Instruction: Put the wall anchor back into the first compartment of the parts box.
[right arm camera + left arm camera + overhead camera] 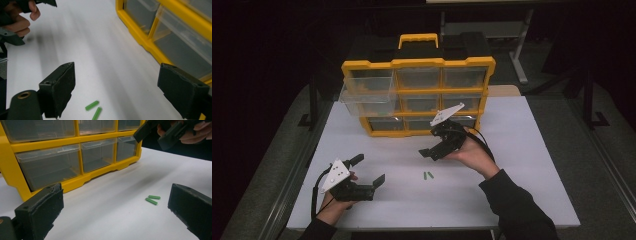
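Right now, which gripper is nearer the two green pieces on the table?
Right, narrowly. The right gripper hovers open just beyond the green pieces, toward the yellow organizer. The left gripper sits open off to their left, farther away.

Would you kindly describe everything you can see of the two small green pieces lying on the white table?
The two green pieces are short, slim sticks, apparently plastic, of like size and bright green. They lie flat on the white table, side by side and close together, in front of the yellow drawer organizer. Whether they touch each other cannot be told. Nothing grips them: the right hand-held gripper hovers over them with jaws open, and the left hand-held gripper sits apart, open too.
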Available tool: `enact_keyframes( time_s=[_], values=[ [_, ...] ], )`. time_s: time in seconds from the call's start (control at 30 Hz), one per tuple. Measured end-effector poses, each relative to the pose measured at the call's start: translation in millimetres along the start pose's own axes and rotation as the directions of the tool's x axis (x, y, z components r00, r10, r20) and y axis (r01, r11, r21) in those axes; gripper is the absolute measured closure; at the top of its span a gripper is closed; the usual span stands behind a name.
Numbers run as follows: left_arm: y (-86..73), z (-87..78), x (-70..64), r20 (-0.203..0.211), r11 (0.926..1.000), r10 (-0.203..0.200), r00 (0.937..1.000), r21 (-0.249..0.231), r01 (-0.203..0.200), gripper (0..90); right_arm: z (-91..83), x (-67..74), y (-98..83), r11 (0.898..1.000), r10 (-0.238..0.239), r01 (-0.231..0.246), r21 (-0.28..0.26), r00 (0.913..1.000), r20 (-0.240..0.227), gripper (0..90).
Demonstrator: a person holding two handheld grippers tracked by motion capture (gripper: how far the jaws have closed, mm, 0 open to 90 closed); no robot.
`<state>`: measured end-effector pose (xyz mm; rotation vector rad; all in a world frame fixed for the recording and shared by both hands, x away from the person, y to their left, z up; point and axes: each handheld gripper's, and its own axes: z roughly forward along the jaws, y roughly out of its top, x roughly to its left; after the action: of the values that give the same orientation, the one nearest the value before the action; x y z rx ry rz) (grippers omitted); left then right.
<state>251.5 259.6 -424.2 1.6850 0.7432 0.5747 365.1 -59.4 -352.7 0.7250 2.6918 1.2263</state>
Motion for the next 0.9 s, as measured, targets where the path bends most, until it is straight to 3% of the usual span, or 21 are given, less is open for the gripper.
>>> enact_keyframes(
  time_s=[0.3, 0.47, 0.5, 0.63, 0.67, 0.77, 0.9],
  values=[
    [0.2, -0.7, 1.2, -0.002, 0.9999, 0.012, 0.9999, 0.0, -0.012, 0.0, 13.1, 3.1, -15.8, 1.0, 0.02, -0.02, 0.016, 0.9997, -0.015, 14.8],
    [-0.2, -0.7, 0.7, -0.001, 1.0, 0.005, 1.0, -0.001, -0.005, 0.0, 19.7, 2.9, -23.4, 0.999, 0.007, -0.007, 0.041, 0.9999, -0.009, 15.7],
    [-0.3, -0.8, 0.9, -0.001, 1.0, 0.006, 1.0, 0.001, -0.006, 0.0, 20.6, 4.0, -24.6, 0.999, 0.025, -0.025, 0.044, 0.9995, -0.017, 16.1],
    [0.3, -1.0, 1.1, 0.0, 0.9999, 0.011, 0.9999, 0.001, -0.011, 0.0, 25.2, 2.5, -30.6, 0.998, 0.026, -0.025, 0.055, 0.9995, -0.015, 17.9],
    [0.2, -0.7, 1.0, 0.0, 0.9999, 0.01, 0.9999, -0.001, -0.01, 0.0, 26.0, 3.8, -31.3, 0.997, 0.049, -0.048, 0.055, 0.9985, -0.025, 18.7],
    [0.1, -0.8, 0.3, 0.001, 1.0, 0.006, 1.0, 0.0, -0.006, 0.0, 29.8, 1.5, -36.6, 0.997, 0.022, -0.021, 0.079, 0.9997, -0.014, 20.4],
    [0.2, -0.8, 1.1, 0.001, 0.9999, 0.011, 0.9999, 0.0, -0.011, 0.0, 32.4, 2.2, -42.0, 0.995, 0.038, -0.035, 0.096, 0.9989, -0.027, 24.8]
  ],
)
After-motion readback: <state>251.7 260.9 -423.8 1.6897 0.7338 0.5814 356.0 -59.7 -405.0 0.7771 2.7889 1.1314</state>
